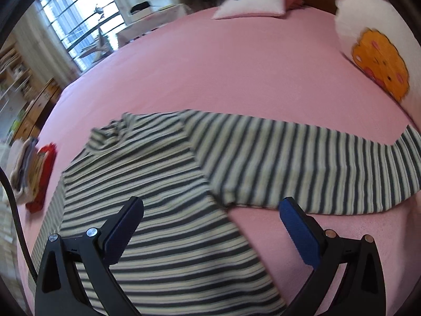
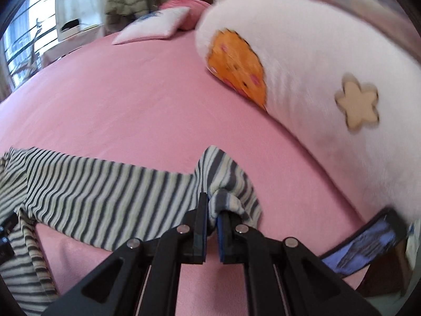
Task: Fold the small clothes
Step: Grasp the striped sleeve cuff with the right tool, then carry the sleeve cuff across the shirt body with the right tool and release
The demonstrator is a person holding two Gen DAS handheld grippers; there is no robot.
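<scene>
Lying flat on pink bed sheet: striped shirt, one sleeve stretched sideways; left gripper spread wide above it, holding nothing. Right wrist view: right gripper pinching sleeve cuff, white cushion beside.

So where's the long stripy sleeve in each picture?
Left wrist view: the striped sleeve stretches across the right half, lying on the pink bed.
Right wrist view: the sleeve runs in from the left, its cuff pinched in the right gripper.
Shared landmark: the orange cookie patch on the white cushion.
</scene>
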